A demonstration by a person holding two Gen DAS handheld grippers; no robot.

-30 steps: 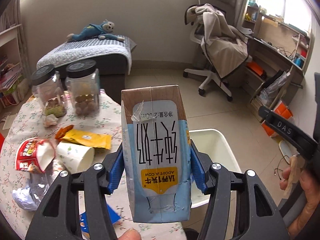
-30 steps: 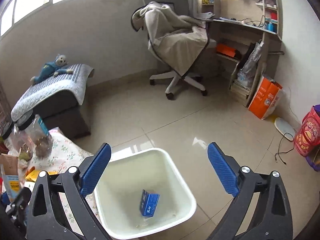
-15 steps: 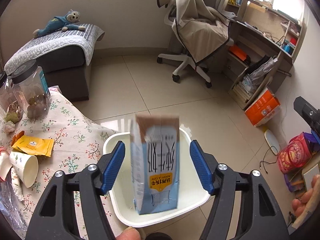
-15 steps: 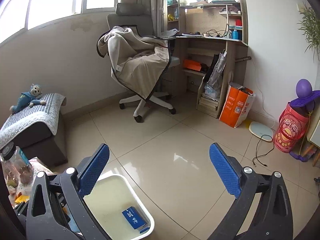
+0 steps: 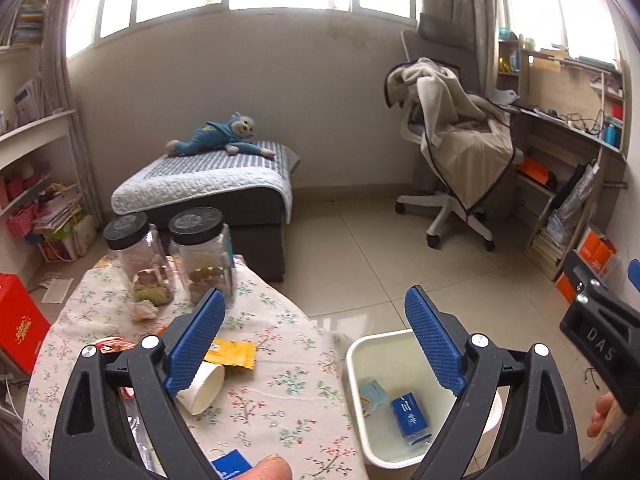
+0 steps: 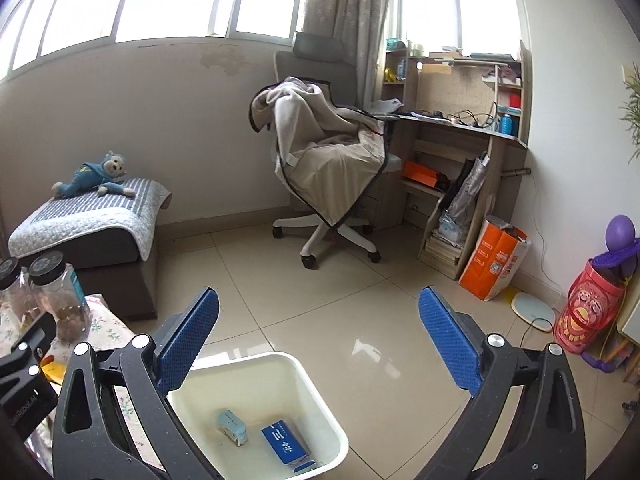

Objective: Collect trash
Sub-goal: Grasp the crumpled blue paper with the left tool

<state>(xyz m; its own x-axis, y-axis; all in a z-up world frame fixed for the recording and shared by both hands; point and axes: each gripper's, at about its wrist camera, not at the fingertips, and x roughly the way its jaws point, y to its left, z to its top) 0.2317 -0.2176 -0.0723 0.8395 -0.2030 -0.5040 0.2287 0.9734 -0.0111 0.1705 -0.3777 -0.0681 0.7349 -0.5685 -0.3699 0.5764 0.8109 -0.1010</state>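
Note:
A white trash bin (image 5: 360, 352) (image 6: 324, 396) stands on the floor beside the table. In it lie a light blue milk carton (image 5: 373, 394) (image 6: 232, 427) and a dark blue box (image 5: 410, 416) (image 6: 286, 442). My left gripper (image 5: 316, 344) is open and empty above the table edge and the bin. My right gripper (image 6: 318, 340) is open and empty above the bin. On the floral tablecloth (image 5: 280, 396) lie a white paper cup (image 5: 202, 388), a yellow wrapper (image 5: 234, 354) and a red wrapper (image 5: 114, 346).
Two black-lidded jars (image 5: 200, 252) stand at the table's far edge beside a crumpled tissue (image 5: 144, 310). A low bed with a blue plush monkey (image 5: 218, 138), an office chair with a blanket (image 5: 452, 152) and a desk (image 6: 460, 128) stand beyond.
My left gripper opened and dropped the milk carton into the bin, then swung back toward the table. My right gripper lifted and stayed open.

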